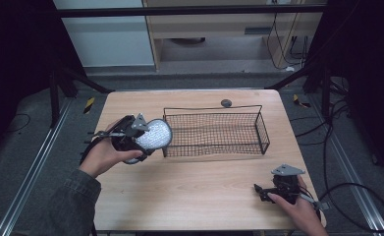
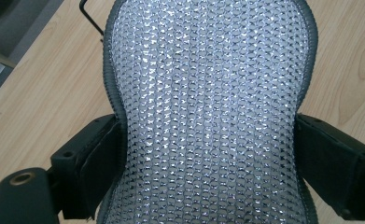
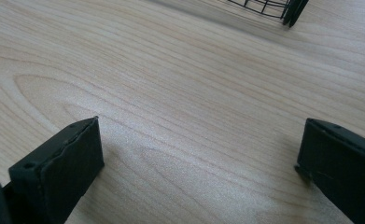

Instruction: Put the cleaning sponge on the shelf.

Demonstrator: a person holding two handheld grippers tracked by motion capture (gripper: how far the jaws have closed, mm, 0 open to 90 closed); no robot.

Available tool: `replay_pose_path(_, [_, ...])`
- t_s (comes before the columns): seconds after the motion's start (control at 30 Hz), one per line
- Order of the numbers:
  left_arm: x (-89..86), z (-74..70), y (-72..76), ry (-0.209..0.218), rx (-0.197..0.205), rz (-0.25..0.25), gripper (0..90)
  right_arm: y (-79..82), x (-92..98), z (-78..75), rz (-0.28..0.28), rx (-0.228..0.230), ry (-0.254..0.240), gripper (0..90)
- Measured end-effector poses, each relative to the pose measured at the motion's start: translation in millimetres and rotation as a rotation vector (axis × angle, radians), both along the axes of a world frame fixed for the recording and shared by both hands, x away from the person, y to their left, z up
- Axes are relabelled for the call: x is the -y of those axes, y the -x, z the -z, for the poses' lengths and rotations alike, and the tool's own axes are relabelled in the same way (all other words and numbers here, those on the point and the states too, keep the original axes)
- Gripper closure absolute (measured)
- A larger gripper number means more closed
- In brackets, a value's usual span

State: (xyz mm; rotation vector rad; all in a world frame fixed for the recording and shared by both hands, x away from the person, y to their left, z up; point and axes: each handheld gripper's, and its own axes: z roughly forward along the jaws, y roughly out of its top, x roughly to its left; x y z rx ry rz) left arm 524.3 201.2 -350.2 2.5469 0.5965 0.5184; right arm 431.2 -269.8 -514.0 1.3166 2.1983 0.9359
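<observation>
The left gripper clamps a silvery mesh pad just left of the wire basket on the table, while the right gripper rests near the table's near right corner, jaws spread and empty.

The left gripper is raised at the table's left, jaws clamped (pressing both sides of something), while the right gripper rests low, jaws spread wide.

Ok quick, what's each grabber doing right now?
Left gripper: shut on the silver pad.
Right gripper: open, holding nothing, low over the table.
</observation>
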Motion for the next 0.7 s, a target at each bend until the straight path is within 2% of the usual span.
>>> replay_pose_path(0.27, [7.4,0.3,-3.2,-0.025,0.003,0.003,10.5,0.0,0.1,0.0,-0.001,0.000,0.000,0.4])
replay_pose_path(0.7, [12.8,-2.8,-3.4,-0.027,0.007,0.008,10.5,0.0,0.1,0.0,-0.001,0.000,0.000,0.4])
